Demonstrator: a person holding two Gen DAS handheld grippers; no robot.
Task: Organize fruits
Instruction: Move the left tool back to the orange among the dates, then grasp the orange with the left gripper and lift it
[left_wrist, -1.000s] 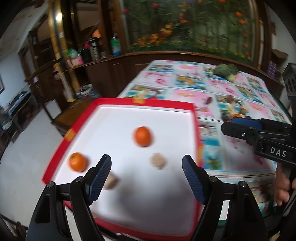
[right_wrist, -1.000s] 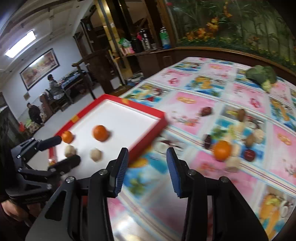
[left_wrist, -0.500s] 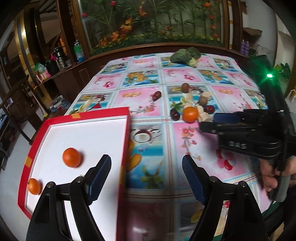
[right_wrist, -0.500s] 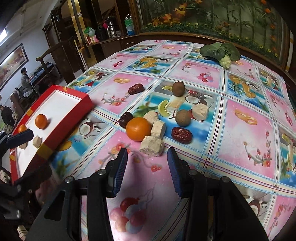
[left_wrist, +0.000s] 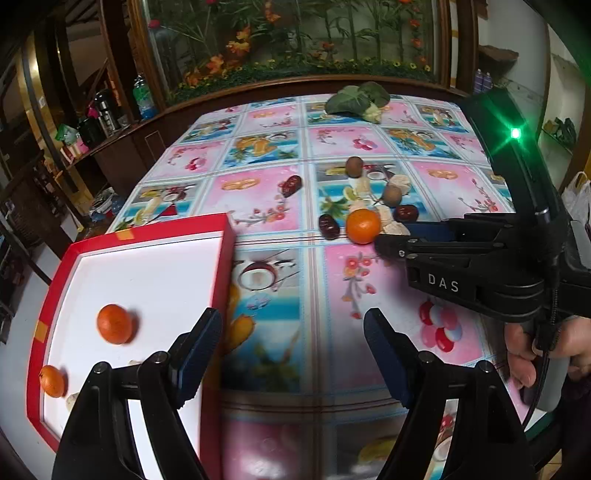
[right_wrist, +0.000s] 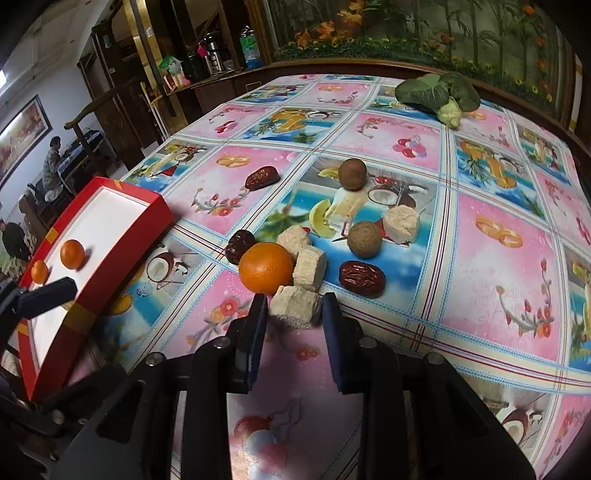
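Floral tablecloth (right_wrist: 491, 258): right gripper (right_wrist: 293, 314) open astride beige cube (right_wrist: 295, 306), contact unclear; orange (right_wrist: 266, 267) adjacent; left gripper (left_wrist: 291, 350) open

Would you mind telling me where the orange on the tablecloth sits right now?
In the right wrist view, the orange lies left of centre on the tablecloth, between a dark date and pale cubes, just beyond the right gripper.

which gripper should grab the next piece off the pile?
Right. The right gripper is open, its fingers already either side of the beige chunk; the left gripper sits open near the red tray.
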